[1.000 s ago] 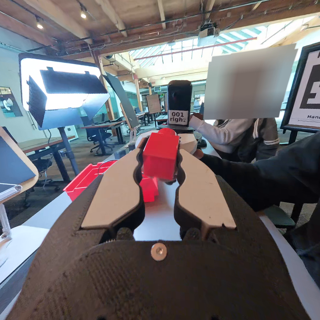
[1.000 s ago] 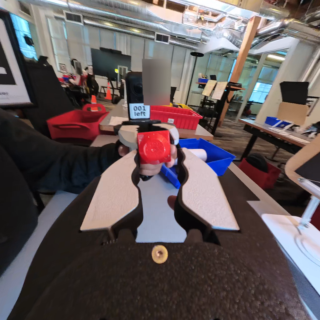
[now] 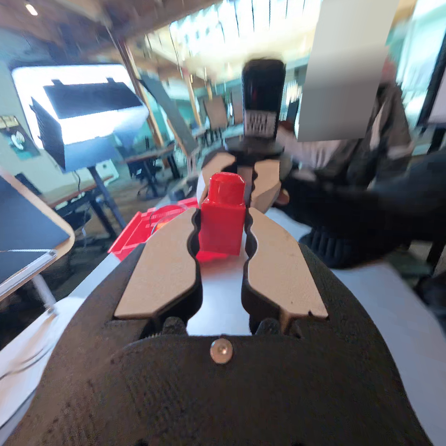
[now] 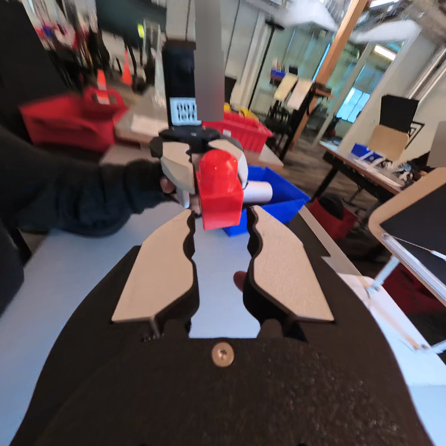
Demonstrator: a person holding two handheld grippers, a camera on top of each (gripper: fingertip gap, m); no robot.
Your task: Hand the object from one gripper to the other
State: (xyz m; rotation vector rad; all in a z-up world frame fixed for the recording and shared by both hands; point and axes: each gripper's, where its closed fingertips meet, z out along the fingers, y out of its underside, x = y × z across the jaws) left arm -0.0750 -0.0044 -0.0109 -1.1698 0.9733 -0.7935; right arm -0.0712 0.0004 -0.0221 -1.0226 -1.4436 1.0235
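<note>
**Block tips upright in the left grip**

The red block [image 3: 222, 224], lying stud-forward 1 second ago, now stands stud-up, pinched between the left gripper [image 3: 222, 231] fingers above the table [image 3: 376, 321]. The right gripper [image 4: 220, 217] waits just short, fingers spread wide and empty, so the transfer remains undone.

Glossy red plastic block [image 3: 221, 226] with square body and 1 rounded stud on top [image 4: 218, 193]. Upright, stud uppermost, slightly tilted. Held off the pale table [image 3: 376, 304], pinched at its square base between the left tongs [image 3: 222, 217].
</note>
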